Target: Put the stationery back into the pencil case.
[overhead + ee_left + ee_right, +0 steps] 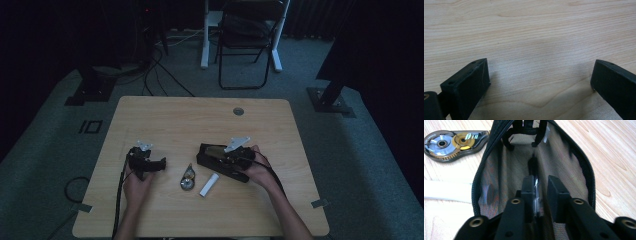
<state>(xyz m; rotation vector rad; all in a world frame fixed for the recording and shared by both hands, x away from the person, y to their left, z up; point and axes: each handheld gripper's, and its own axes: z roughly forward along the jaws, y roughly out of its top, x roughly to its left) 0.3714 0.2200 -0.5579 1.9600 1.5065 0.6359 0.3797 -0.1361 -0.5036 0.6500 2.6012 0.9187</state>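
Observation:
A black zip pouch (207,159) with tan lining (506,170) lies open on the wooden table (200,120), right of centre. My right gripper (227,156) reaches into its mouth. In the right gripper view its jaws (541,180) stand slightly apart around a clear pen with a dark core (536,192). The pen rests against the left pad, and a thin gap shows on the other side. My left gripper (161,165) rests at the table's left, jaws pointing toward the middle. It is open wide (540,70) over bare wood.
A translucent correction tape dispenser (187,177) (451,143) and a white stick (209,184) (446,191) lie between the two grippers, near the pouch. A round cable hole (238,111) sits near the far edge. A folding chair (247,30) stands beyond the table.

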